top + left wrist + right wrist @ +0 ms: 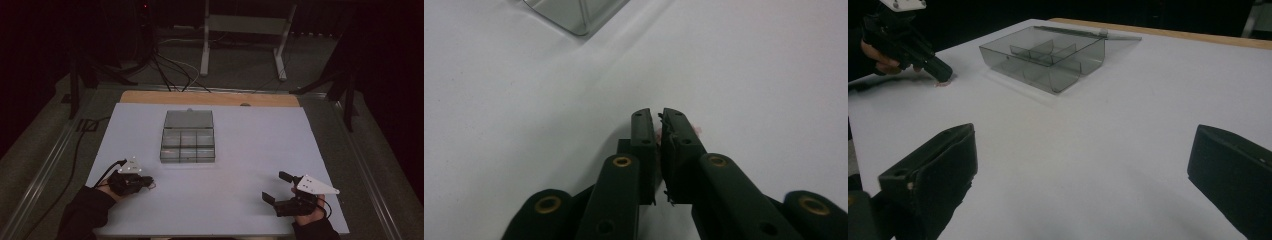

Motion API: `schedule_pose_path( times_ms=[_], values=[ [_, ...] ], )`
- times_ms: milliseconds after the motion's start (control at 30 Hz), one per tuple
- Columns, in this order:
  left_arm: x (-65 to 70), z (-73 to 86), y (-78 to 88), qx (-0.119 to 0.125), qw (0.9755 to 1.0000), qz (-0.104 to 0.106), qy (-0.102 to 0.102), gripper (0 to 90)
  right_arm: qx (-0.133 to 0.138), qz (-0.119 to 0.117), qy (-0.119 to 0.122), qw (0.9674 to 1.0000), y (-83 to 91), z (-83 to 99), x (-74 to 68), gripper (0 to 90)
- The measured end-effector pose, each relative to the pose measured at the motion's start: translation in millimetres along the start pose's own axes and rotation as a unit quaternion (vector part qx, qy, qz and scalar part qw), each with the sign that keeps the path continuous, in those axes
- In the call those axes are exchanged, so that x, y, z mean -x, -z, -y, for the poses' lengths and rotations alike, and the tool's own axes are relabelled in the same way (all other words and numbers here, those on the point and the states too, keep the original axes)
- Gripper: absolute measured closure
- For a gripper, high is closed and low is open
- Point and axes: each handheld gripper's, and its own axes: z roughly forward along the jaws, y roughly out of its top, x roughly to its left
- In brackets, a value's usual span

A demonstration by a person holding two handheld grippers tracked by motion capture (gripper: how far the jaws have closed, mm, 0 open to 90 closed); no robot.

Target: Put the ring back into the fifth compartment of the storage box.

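**Two grippers low on the white table, clear box lying open ahead**

The left gripper (pixel 659 117) sits tip-down on the white table (pixel 250 200), its jaws pressed almost together with only a thin slit between them. Something small and pinkish (pixel 696 130) shows right at the jaw tips, touching the table surface; what it is, and whether the jaws actually pinch it, I cannot tell. From the right gripper view the same pink speck (pixel 942 83) lies just under the left gripper's tips.

The right gripper (pixel 276 187) is held in the person's right hand (pixel 307 212), jaws spread wide with bare table between them.

A clear compartment box (pixel 188 145) lies ahead of both sets of jaws, well apart from each, with its lid (pixel 189 118) folded flat open on the far side. In the left gripper view a corner of the box (pixel 574 12) shows ahead and to the left of the jaw tips. In the right gripper view it sits ahead, between the lines of the two spread jaws. The dividers form small cells whose contents cannot be made out.
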Motion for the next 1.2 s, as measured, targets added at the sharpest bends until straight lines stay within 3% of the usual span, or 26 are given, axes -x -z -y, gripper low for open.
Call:
schedule_pose_path(
  times_ms=[267,500,933,1200],
  values=[
    [4.6,-3.0,0.0,-0.011,0.9997,-0.013,-0.018,89.6,0.0,0.002,-0.001,1.0,0.3,0.2,0.7,0.0],
    [5.3,-4.0,0.9,-0.011,0.9997,-0.015,-0.013,89.8,0.001,0.001,0.0,1.0,0.9,0.0,0.3,0.0],
    [4.8,-7.2,9.8,0.011,0.9999,-0.002,-0.002,89.9,0.0,0.002,-0.001,1.0,0.9,0.3,0.5,0.0],
    [6.7,-10.2,14.1,0.015,0.9999,-0.002,-0.005,89.8,0.002,0.002,-0.004,1.0,0.8,0.1,0.6,0.0]
  ],
)
